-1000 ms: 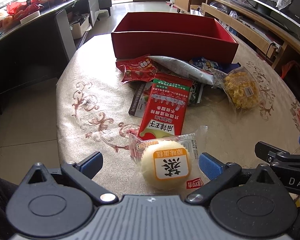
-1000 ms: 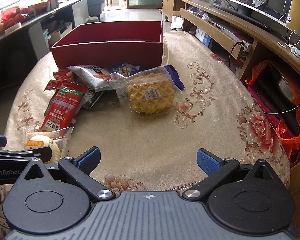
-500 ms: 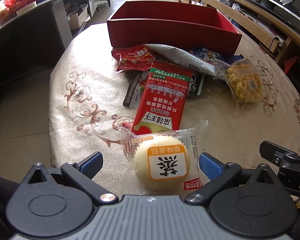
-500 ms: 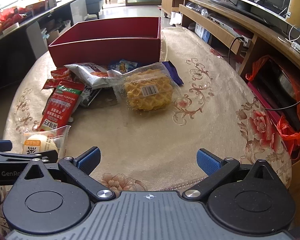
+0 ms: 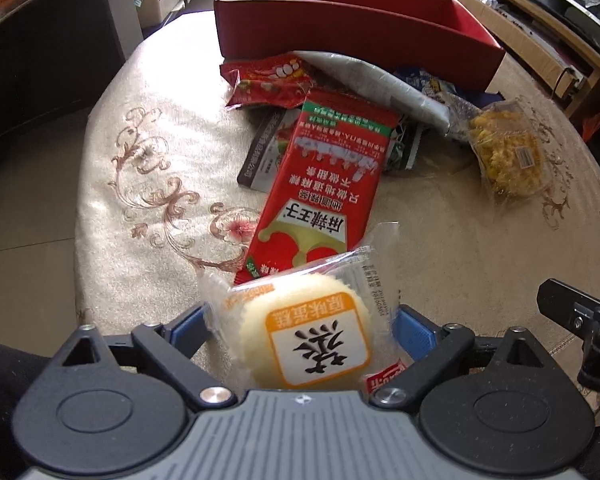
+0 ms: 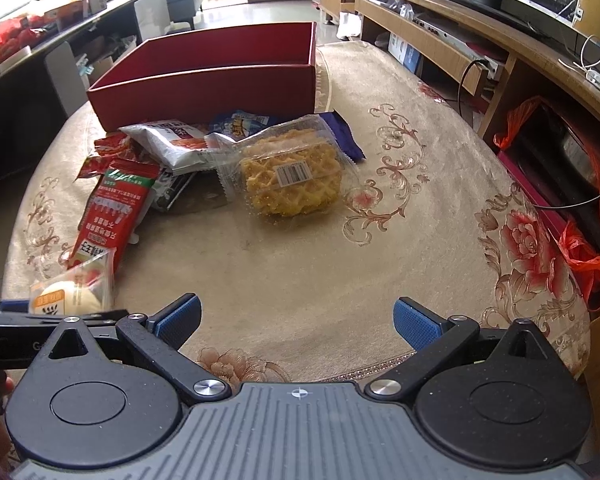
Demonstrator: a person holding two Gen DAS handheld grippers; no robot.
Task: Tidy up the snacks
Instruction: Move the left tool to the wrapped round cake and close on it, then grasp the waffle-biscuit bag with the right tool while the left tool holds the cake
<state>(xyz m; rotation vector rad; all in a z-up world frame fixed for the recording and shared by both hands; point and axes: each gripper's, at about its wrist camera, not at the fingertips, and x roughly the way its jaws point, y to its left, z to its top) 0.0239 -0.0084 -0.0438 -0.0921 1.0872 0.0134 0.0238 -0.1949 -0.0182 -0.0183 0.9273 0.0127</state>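
the counter point(image 6: 440, 240), under a beige cloth with floral scrolls, carries a red box point(image 6: 204, 92) at its far side, open on top; before the box lies a heap of snacks; a waffle pack point(image 6: 292, 178) bears a barcode label; a long red packet point(image 5: 324, 184) carries white chinese writing, upside down in the left view; the steamed cake point(image 5: 306, 344), in clear wrap with an orange-framed label and a bold black character, sits between the left gripper point(image 5: 300, 326) pads, jaws closed on the pack; the right gripper point(image 6: 298, 318) hangs over bare cloth, jaws wide apart.
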